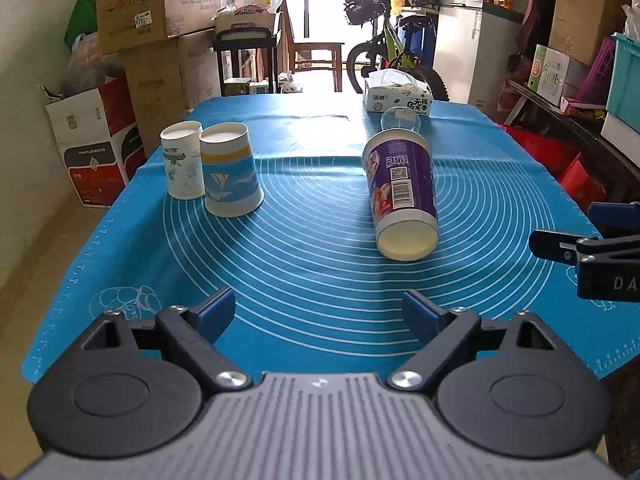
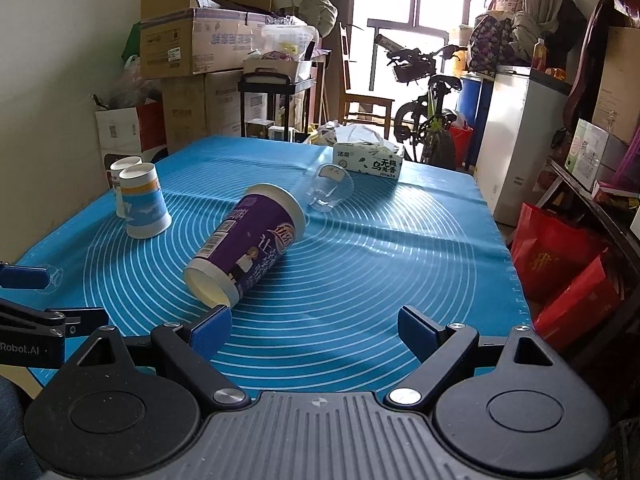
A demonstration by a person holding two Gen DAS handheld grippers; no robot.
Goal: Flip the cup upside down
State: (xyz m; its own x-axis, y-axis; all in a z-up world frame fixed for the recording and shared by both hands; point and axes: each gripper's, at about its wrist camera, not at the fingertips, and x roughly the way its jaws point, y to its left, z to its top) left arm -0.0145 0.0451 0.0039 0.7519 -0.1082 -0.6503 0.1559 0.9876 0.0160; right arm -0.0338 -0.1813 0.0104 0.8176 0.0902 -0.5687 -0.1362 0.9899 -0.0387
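A purple paper cup [image 1: 402, 192] lies on its side in the middle of the blue mat [image 1: 320, 240], its white base toward me; it also shows in the right wrist view [image 2: 250, 242]. A clear glass [image 2: 330, 194] lies on its side behind it. Two paper cups stand upside down at the left: a blue-and-white one [image 1: 230, 170] and a white one [image 1: 183, 160]. My left gripper [image 1: 318, 316] is open and empty, near the mat's front edge. My right gripper [image 2: 314, 330] is open and empty, its left finger close to the purple cup's base.
A tissue box [image 1: 398, 98] sits at the mat's far edge. Cardboard boxes [image 1: 132, 8] are stacked at the left, a bicycle [image 1: 388, 48] and a white cabinet [image 1: 476, 48] stand behind. Red bags [image 2: 560, 264] sit right of the table.
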